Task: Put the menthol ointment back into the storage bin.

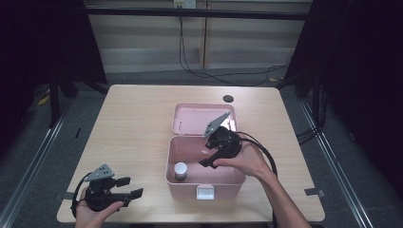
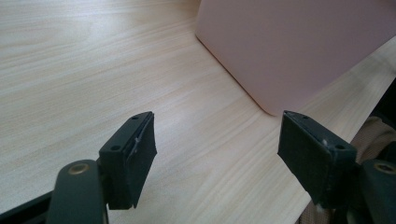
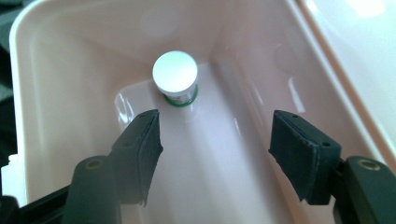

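A pink plastic box (image 1: 205,179) stands open on the wooden table, its lid (image 1: 190,118) laid back flat behind it. Inside, at the box's front left corner, a small bottle with a white cap (image 1: 180,170) (image 3: 175,72) stands upright. My right gripper (image 1: 212,156) (image 3: 215,140) hangs open over the box's inside, its jaws wide apart and empty, the bottle a short way beyond them. My left gripper (image 1: 129,187) (image 2: 217,149) is open and empty near the table's front left corner, pointing toward the box's outer wall (image 2: 289,46).
A dark round hole (image 1: 228,99) is set in the table behind the lid. A white latch (image 1: 205,192) sits on the box's front wall. Bare tabletop (image 1: 128,128) lies left of the box. Cables run across the floor beyond the table.
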Motion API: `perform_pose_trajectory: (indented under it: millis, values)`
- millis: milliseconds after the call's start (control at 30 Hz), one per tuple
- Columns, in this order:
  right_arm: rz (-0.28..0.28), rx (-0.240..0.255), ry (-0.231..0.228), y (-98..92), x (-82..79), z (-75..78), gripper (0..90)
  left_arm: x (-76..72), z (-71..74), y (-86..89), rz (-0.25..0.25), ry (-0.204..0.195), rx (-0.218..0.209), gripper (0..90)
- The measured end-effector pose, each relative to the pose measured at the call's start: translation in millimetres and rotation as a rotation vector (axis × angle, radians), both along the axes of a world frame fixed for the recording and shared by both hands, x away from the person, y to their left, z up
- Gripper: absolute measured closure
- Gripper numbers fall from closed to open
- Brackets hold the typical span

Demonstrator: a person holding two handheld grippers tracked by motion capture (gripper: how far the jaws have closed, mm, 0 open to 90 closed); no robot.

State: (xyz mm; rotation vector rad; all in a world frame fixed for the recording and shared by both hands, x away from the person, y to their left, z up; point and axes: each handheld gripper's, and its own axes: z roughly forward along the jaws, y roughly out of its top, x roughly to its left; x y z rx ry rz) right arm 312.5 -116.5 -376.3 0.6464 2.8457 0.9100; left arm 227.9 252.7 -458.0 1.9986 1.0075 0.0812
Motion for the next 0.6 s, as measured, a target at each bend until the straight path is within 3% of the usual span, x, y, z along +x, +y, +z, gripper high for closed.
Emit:
perform_pose_trajectory:
  millis: [133, 333, 600]
  values:
    - [-0.040, 0.053, -0.024, -16.0, -6.0, -1.1, 33.0, 0.2, -0.1, -0.1, -0.003, 0.001, 0.003, 27.5]
    - [-0.060, 0.082, -0.038, -28.0, -13.1, -4.8, 32.9, 0.5, -0.4, 0.0, -0.002, 0.003, 0.003, 27.5]
    - [-0.145, 0.180, -0.123, -45.2, -23.7, 0.1, 37.2, -0.1, 0.0, 0.0, 0.004, 0.001, -0.001, 27.5]
